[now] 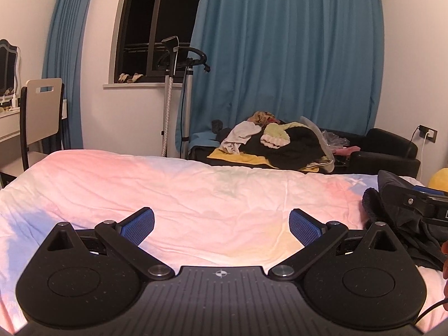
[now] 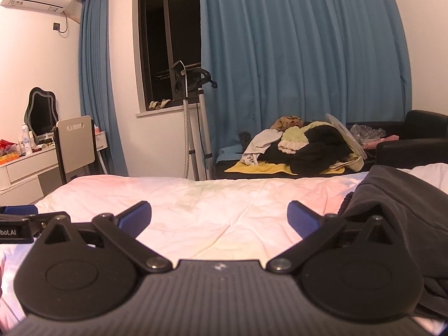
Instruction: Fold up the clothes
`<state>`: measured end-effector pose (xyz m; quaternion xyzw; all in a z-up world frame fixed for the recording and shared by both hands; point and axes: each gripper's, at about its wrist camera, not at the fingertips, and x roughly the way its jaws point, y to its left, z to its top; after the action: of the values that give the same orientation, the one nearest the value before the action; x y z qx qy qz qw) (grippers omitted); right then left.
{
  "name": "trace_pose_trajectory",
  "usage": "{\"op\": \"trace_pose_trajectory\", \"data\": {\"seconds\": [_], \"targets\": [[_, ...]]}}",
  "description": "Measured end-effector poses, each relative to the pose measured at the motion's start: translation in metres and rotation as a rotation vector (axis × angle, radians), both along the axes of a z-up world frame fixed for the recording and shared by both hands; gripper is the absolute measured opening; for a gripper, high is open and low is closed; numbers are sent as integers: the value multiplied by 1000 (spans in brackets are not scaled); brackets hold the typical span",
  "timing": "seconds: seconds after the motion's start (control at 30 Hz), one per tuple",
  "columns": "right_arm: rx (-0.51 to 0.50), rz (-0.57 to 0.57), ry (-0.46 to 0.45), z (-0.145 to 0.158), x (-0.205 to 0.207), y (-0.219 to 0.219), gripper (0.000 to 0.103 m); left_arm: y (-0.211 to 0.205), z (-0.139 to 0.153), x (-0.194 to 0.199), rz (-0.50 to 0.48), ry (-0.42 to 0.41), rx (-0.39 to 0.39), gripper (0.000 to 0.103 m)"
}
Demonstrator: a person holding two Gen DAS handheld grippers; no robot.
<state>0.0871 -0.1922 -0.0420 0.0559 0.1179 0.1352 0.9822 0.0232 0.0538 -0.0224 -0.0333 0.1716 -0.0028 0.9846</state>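
A dark grey garment [image 2: 397,204] lies bunched on the bed's right side, just right of my right gripper [image 2: 219,214], whose blue-padded jaws stand wide open over bare pastel bedding [image 2: 212,210] with nothing between them. In the left wrist view the same garment [image 1: 397,218] sits at the far right with the right gripper's body resting against it. My left gripper [image 1: 221,222] is also wide open above the bedding [image 1: 196,190], to the left of the garment, holding nothing.
Beyond the bed a black sofa [image 2: 414,145] carries a heap of mixed clothes [image 2: 305,148]. A garment steamer stand [image 2: 193,117] rises by the window. A chair [image 2: 75,145] and white dressing table [image 2: 25,165] stand at the left. A yellow ball [image 1: 439,179] sits at the right.
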Motion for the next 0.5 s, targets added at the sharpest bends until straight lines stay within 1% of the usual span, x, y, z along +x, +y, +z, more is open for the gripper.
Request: {"op": "trace_pose_trajectory", "data": {"seconds": [0.17,0.5], "targets": [[3,-2,3,-2,-1,0,103,-2,-2,0,15,3,15,103],[1,-25,-2,-3,-3,-2,103,-3,-3,0,30,9,21,103]]}}
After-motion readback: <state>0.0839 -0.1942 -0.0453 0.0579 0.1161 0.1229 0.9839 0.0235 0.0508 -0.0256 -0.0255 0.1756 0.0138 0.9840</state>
